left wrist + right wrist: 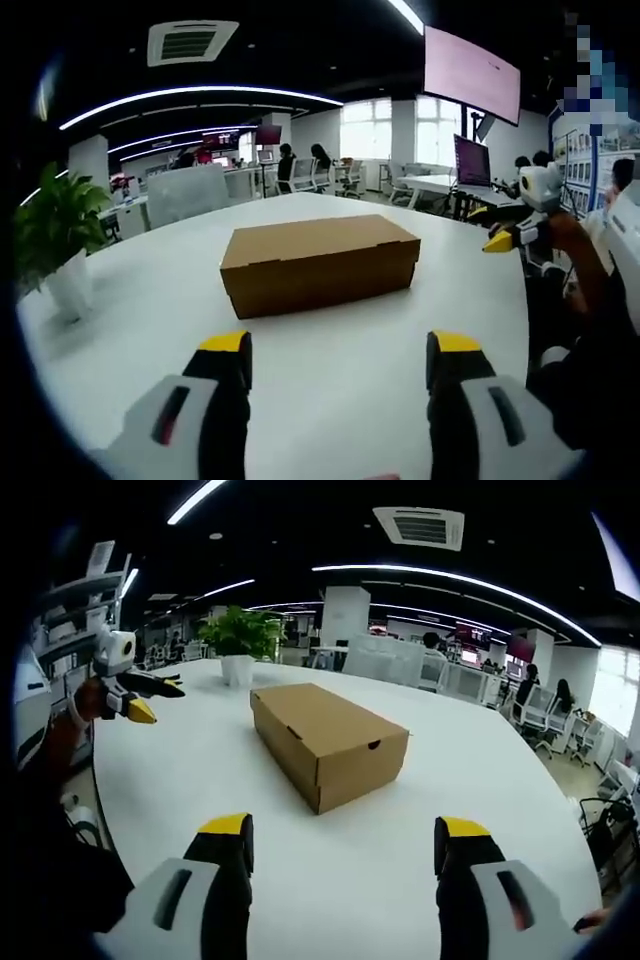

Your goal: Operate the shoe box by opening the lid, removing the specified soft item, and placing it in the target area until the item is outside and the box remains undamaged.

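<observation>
On the white table [330,390] sits the brown shoe box [318,262], lid shut, well ahead of both grippers. From the left gripper view, the left gripper [340,355] hangs over the table with jaws spread apart and empty, the box's long side facing it, a potted plant [55,235] far left. From the right gripper view, the right gripper [342,838] is likewise spread and empty, and the box's short end with a small notch faces it.
</observation>
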`<action>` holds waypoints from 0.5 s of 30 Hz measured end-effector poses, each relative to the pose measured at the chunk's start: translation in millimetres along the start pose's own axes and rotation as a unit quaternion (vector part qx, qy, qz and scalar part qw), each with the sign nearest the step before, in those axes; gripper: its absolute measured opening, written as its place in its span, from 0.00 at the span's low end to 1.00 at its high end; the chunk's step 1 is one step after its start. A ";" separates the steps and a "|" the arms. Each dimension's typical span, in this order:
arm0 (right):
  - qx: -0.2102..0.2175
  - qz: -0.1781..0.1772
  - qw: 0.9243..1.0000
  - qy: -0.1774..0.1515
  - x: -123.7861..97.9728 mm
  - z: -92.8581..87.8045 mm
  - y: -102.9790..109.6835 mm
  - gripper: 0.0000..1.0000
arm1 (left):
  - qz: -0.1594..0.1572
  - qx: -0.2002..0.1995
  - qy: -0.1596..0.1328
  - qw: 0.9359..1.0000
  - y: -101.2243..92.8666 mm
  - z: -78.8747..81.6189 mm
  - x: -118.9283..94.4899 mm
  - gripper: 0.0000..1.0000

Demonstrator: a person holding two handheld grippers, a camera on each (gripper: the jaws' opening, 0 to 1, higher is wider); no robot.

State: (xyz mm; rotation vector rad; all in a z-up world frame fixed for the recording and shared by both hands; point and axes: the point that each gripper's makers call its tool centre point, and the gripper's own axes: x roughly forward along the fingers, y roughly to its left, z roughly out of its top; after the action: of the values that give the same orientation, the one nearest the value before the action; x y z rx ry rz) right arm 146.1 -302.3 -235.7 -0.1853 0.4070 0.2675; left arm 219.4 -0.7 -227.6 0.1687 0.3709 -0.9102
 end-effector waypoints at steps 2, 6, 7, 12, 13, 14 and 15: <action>-0.018 -0.006 1.000 0.007 4.2 -2.5 -3.5 0.74 | 0.001 0.002 0.001 1.000 3.0 -1.6 6.0 0.72; -0.031 -0.008 0.999 0.020 15.0 -10.3 -1.5 0.75 | -0.016 -0.007 -0.003 1.000 -0.2 -2.1 13.8 0.72; -0.026 -0.004 0.999 0.023 17.5 -11.8 -0.5 0.76 | -0.016 -0.007 -0.002 1.000 0.3 -2.2 15.3 0.73; -0.029 0.009 0.999 0.020 23.6 -6.3 5.0 0.76 | -0.008 -0.004 -0.001 1.000 7.7 -6.6 22.5 0.73; -0.028 0.012 0.999 0.020 24.4 -6.3 6.2 0.76 | -0.008 -0.003 0.000 1.000 7.8 -7.8 22.9 0.73; -0.025 0.013 0.999 0.021 25.3 -7.3 7.2 0.77 | -0.008 -0.002 0.007 1.000 7.9 -11.4 23.9 0.73; -0.023 0.012 0.999 0.023 26.0 -8.3 7.6 0.77 | -0.008 -0.003 0.010 1.000 7.7 -12.6 24.2 0.73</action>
State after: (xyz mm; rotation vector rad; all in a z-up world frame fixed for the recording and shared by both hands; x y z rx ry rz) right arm 163.8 -291.3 -254.8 -0.2312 0.4490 0.2973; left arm 235.9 -10.2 -248.6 0.1702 0.3936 -0.9237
